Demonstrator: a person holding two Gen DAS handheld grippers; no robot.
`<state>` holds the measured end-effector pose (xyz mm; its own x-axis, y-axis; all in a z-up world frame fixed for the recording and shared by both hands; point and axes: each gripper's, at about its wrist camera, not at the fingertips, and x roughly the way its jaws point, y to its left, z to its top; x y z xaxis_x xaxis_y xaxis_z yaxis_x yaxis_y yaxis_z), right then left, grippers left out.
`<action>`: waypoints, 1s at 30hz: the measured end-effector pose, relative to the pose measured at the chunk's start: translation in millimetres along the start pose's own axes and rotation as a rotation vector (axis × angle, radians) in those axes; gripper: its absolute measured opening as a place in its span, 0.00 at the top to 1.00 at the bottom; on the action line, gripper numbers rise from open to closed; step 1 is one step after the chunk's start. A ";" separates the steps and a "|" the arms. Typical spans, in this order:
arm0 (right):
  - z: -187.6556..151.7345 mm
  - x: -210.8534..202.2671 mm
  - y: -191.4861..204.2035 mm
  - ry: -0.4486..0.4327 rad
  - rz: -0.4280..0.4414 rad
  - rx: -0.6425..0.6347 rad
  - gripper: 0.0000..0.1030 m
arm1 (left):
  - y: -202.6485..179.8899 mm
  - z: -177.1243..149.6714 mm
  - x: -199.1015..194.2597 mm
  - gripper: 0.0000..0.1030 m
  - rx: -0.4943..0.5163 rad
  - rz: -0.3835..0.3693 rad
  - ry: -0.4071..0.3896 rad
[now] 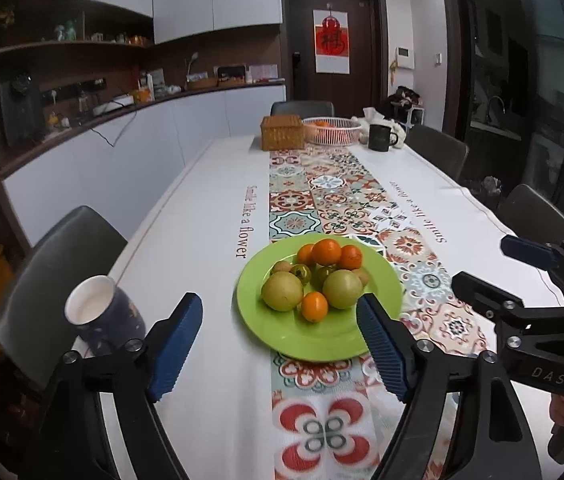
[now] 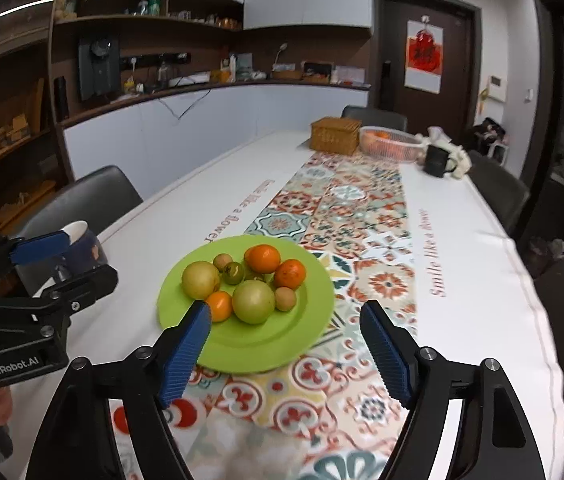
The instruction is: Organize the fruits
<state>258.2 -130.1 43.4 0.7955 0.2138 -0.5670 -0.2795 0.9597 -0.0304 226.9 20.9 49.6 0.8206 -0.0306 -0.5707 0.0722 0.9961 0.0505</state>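
A green plate [image 1: 282, 336] [image 2: 306, 320] sits on the patterned runner near the table's front. It holds several fruits: oranges [image 1: 327, 251] [image 2: 263, 258], two big green-yellow fruits [image 1: 282, 290] [image 2: 253, 301], small brown ones and a dark green one. My left gripper [image 1: 282, 344] is open and empty just in front of the plate. My right gripper [image 2: 286, 350] is open and empty over the plate's near right edge. Each gripper also shows in the other's view, the right one [image 1: 486, 270] and the left one [image 2: 66, 260].
A dark blue mug [image 1: 102, 312] [image 2: 82, 248] stands left of the plate. At the far end are a wicker box [image 1: 282, 132] [image 2: 335, 134], a white basket with oranges [image 1: 332, 130] [image 2: 392, 142] and a black mug [image 1: 380, 138] [image 2: 438, 160]. Grey chairs [image 1: 62, 264] surround the table.
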 end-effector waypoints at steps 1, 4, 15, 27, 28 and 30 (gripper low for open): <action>-2.1 -8.5 0.2 -0.011 -0.009 0.001 0.22 | -1.2 -2.2 -7.9 0.22 -0.002 0.000 -0.009; -10.7 -34.9 0.9 -0.036 -0.029 0.015 0.20 | -5.5 -10.8 -33.4 0.18 -0.004 0.008 -0.037; -46.9 -109.6 5.1 -0.093 -0.077 0.072 0.13 | -20.2 -48.4 -97.1 0.05 0.007 0.016 -0.086; -85.5 -152.2 15.1 -0.121 -0.067 0.092 0.12 | -29.6 -79.9 -137.4 0.00 0.010 0.027 -0.124; -87.5 -154.1 15.1 -0.122 -0.067 0.093 0.12 | -30.2 -82.6 -139.2 0.00 0.011 0.027 -0.121; -91.8 -157.6 16.5 -0.119 -0.070 0.093 0.12 | -30.4 -85.9 -142.0 0.00 0.009 0.026 -0.120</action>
<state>78.8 -164.8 56.7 0.8709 0.1609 -0.4644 -0.1750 0.9845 0.0129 59.5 2.1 58.7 0.8842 -0.0151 -0.4668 0.0549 0.9959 0.0718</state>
